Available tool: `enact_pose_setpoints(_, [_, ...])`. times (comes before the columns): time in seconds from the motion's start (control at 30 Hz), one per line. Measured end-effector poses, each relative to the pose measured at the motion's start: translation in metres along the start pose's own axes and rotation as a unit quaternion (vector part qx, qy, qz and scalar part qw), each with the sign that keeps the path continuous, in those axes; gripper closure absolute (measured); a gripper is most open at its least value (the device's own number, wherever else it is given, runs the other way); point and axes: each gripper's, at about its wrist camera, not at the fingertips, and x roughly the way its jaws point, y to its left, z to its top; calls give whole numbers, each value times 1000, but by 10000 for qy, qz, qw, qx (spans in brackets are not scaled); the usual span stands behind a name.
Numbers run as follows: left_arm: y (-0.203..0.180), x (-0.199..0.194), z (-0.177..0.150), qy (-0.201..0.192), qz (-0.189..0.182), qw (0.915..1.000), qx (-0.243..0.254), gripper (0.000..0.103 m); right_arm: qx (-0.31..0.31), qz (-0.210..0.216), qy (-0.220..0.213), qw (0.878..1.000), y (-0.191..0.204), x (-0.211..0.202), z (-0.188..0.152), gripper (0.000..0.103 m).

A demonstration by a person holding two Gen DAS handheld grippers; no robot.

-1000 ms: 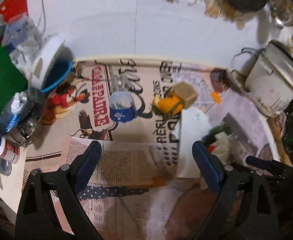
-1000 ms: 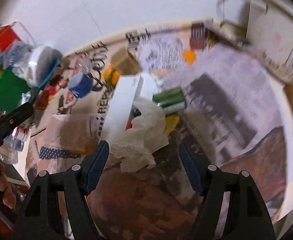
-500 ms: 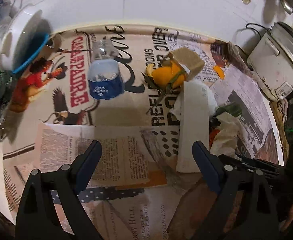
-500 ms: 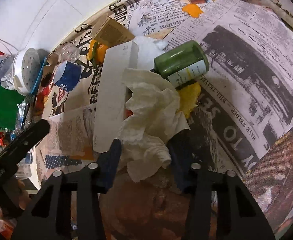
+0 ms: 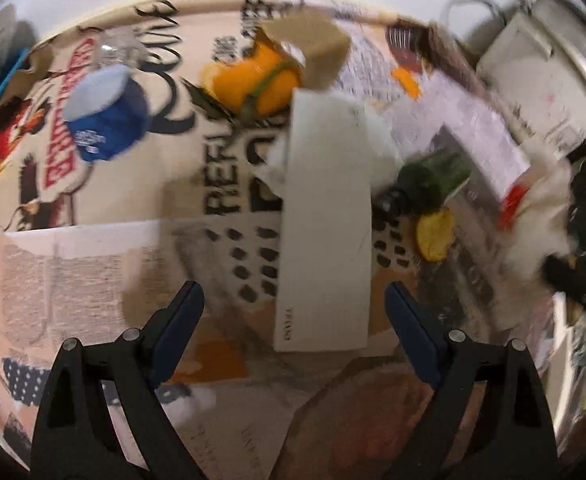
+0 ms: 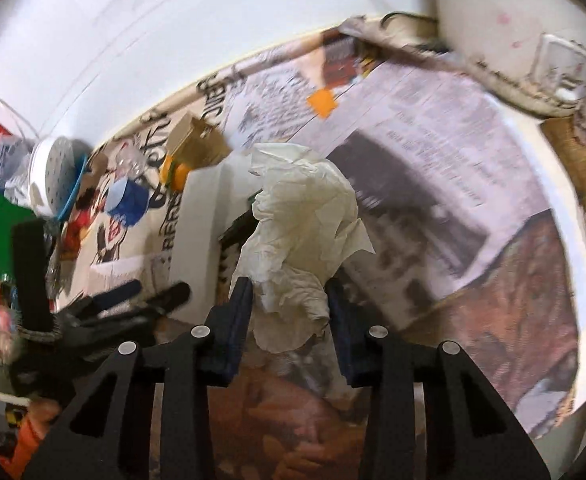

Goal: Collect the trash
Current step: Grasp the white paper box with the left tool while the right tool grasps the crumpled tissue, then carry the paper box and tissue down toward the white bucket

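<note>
My right gripper (image 6: 289, 300) is shut on a crumpled white tissue (image 6: 305, 216) and holds it up off the newspaper-covered table. My left gripper (image 5: 295, 316) is open, with a long white box (image 5: 325, 224) lying just ahead between its fingers. Around the box lie an orange peel (image 5: 253, 80), a brown cardboard piece (image 5: 313, 44), a blue cup (image 5: 105, 120), a green bottle (image 5: 433, 176) and a yellow scrap (image 5: 435, 236). The white box (image 6: 197, 232) and blue cup (image 6: 129, 200) also show in the right wrist view, with the left gripper (image 6: 149, 300) at the left.
A white rice cooker (image 5: 541, 80) stands at the back right by the wall, also in the right wrist view (image 6: 513, 32). A white strainer lid (image 6: 53, 176) and green pad (image 6: 1, 228) crowd the left side. Newspaper (image 6: 433, 152) covers the table.
My right gripper closed on the tissue and lifted it off the pile, uncovering the green bottle and yellow scrap. My left gripper moved forward and right toward the white box.
</note>
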Motion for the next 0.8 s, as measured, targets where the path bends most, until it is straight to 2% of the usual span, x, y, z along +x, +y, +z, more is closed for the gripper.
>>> enact_pose_setpoints(0.03, [-3, 5, 0, 22, 85, 9999, 88, 16, 23, -33, -26, 10000, -4, -2, -1, 68])
enact_pose_setpoints(0.1, [-12, 9, 1, -172, 478, 9981, 356, 18, 72, -99, -49, 9999, -10, -4, -3, 68])
enact_pose_setpoints(0.17, [-19, 13, 3, -226, 626, 9962, 566, 23, 134, -117, -35, 9998, -17, -5, -5, 68])
enact_pose_setpoints(0.3, [-26, 12, 4, -462, 581, 9957, 559, 39, 168, -135, -58, 9998, -29, -12, -10, 69])
enact_pose_setpoints(0.37, [-28, 9, 4, -485, 575, 9957, 536, 52, 156, -110, -113, 9998, -34, -18, -11, 69])
enact_pose_setpoints(0.53, [-26, 1, -3, -430, 361, 9983, 163, 52, -5, -39, -205, 9998, -44, -30, -14, 70])
enact_pose_setpoints(0.8, [-44, -42, -35, -931, 548, 9934, -378, 52, -382, 330, -401, 9979, -61, -61, -23, 71])
